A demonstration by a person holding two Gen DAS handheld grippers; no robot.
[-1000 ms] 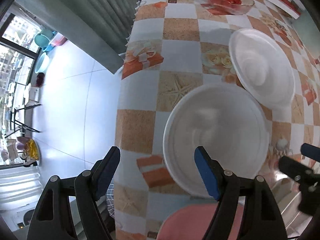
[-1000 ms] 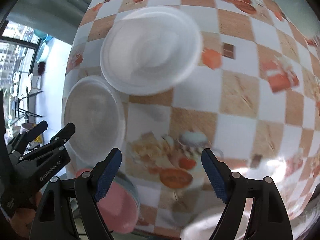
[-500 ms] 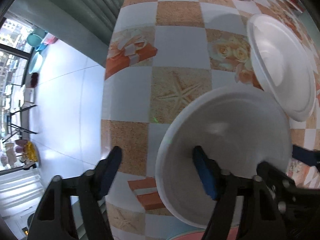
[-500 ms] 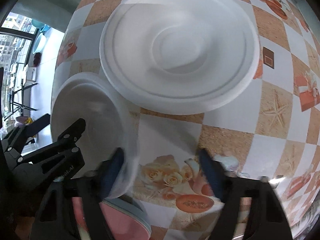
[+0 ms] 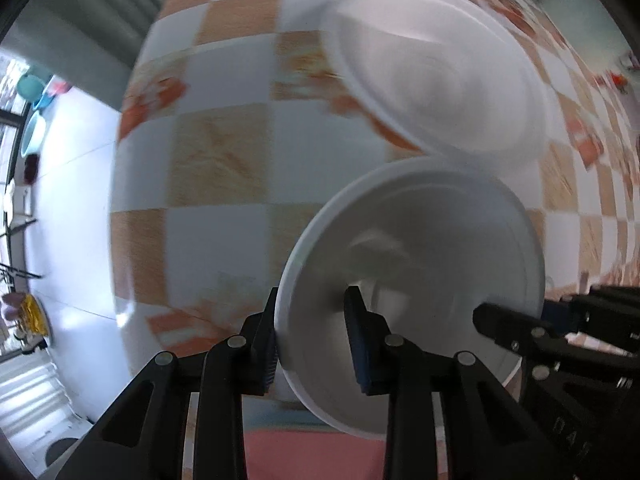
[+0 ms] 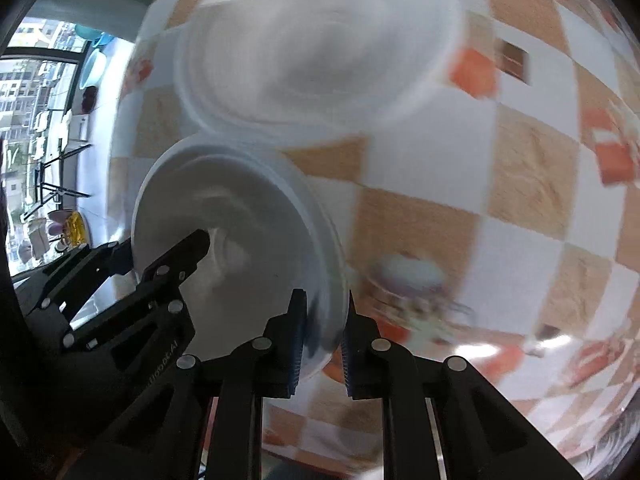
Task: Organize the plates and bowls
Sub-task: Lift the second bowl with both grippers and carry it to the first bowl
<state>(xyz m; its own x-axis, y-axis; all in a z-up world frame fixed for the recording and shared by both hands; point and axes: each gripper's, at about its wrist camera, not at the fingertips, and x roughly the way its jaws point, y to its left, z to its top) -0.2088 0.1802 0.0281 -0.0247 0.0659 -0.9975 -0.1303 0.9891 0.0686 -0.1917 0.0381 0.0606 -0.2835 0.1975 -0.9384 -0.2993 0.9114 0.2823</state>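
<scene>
A white bowl (image 5: 412,248) is held tilted above the checkered table, pinched from both sides. My left gripper (image 5: 312,340) is shut on its near-left rim. My right gripper (image 6: 320,344) is shut on the opposite rim of the bowl (image 6: 236,240). The right gripper also shows at the right edge of the left wrist view (image 5: 516,332), and the left gripper at the left of the right wrist view (image 6: 168,260). A large white plate (image 5: 440,84) lies on the table just beyond the bowl; it also shows in the right wrist view (image 6: 320,52), blurred.
The table has an orange-and-white checkered cloth (image 5: 224,152). Its left edge drops to a pale floor (image 5: 68,200). A pink item (image 5: 312,456) lies below the bowl at the near edge.
Both grippers closed on the white bowl's rim, one on each side. The bowl has lifted and tilted toward the large plate.
</scene>
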